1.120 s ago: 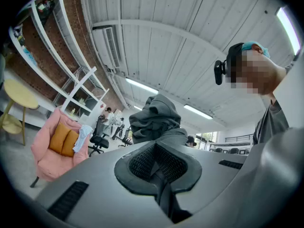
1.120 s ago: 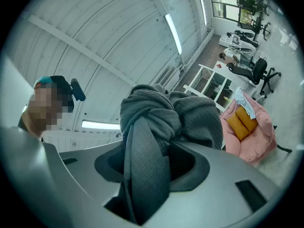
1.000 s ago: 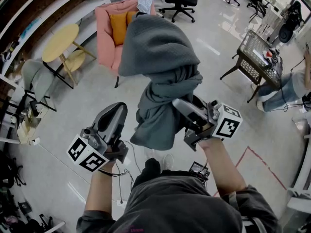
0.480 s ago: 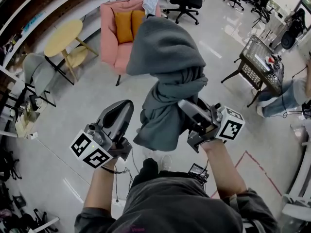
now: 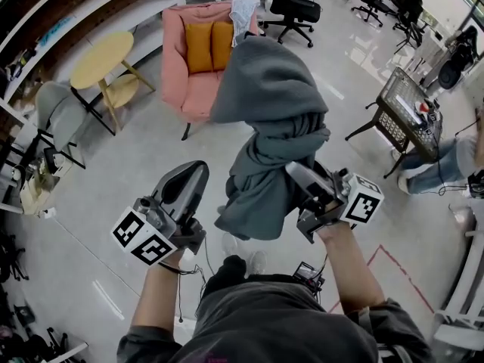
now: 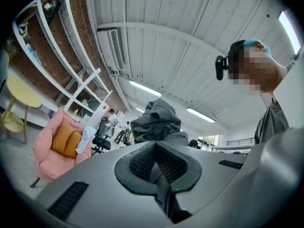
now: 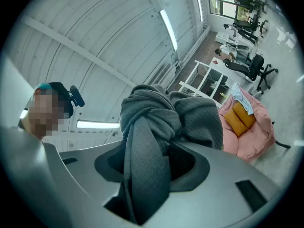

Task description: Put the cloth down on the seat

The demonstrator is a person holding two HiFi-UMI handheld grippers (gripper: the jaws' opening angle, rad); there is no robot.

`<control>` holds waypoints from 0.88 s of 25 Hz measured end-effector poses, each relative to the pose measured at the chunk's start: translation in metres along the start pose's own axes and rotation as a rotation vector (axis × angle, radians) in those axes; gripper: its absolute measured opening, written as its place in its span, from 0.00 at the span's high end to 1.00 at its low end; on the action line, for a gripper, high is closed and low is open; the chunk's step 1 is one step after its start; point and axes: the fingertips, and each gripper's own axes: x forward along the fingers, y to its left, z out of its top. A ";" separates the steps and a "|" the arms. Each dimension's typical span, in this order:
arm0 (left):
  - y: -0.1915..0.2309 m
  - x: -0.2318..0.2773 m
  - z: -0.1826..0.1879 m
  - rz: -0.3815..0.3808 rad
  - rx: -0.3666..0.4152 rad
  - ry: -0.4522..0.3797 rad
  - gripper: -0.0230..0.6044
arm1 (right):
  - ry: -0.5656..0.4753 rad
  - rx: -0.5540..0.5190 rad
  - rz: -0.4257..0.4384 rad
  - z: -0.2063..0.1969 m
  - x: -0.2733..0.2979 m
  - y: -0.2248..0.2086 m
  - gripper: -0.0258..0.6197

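A big grey cloth (image 5: 268, 119) hangs bunched up in the air in front of me, and my right gripper (image 5: 296, 175) is shut on a thick fold of it. In the right gripper view that fold (image 7: 145, 160) runs down between the jaws. My left gripper (image 5: 195, 174) is lower left of the cloth, jaws together and holding nothing; in its own view the cloth (image 6: 156, 122) rises beyond the tips. The seat is a pink armchair (image 5: 193, 89) with two orange cushions (image 5: 210, 45) and a pale cloth (image 5: 243, 10) over its back. It stands on the floor beyond the hanging cloth.
A round yellow table (image 5: 102, 59) stands left of the armchair, with shelving along the far wall. A black office chair (image 5: 299, 6) is behind it. A wire-topped table (image 5: 404, 112) and a seated person (image 5: 446, 153) are at the right. Red tape (image 5: 393, 240) marks the floor.
Both grippers and the held cloth have drifted a little to the right and down in the head view. The armchair shows fuller and nearer. The right grip on the cloth is unchanged.
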 end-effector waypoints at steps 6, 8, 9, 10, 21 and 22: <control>0.050 0.001 0.026 -0.020 0.000 0.000 0.95 | -0.006 -0.005 -0.015 -0.003 0.050 -0.024 0.65; 0.067 0.003 0.038 -0.026 0.005 -0.008 0.95 | -0.013 -0.002 -0.018 -0.002 0.068 -0.031 0.65; 0.077 0.004 0.046 -0.028 0.007 -0.012 0.95 | -0.016 -0.003 -0.020 0.000 0.080 -0.035 0.65; 0.088 0.005 0.055 -0.032 0.007 -0.014 0.95 | -0.019 -0.005 -0.024 0.003 0.094 -0.040 0.65; 0.148 0.017 0.093 -0.045 0.022 -0.006 0.95 | -0.048 -0.007 -0.023 0.022 0.157 -0.069 0.65; 0.148 0.017 0.091 -0.046 0.022 -0.007 0.95 | -0.050 -0.001 -0.022 0.021 0.156 -0.070 0.65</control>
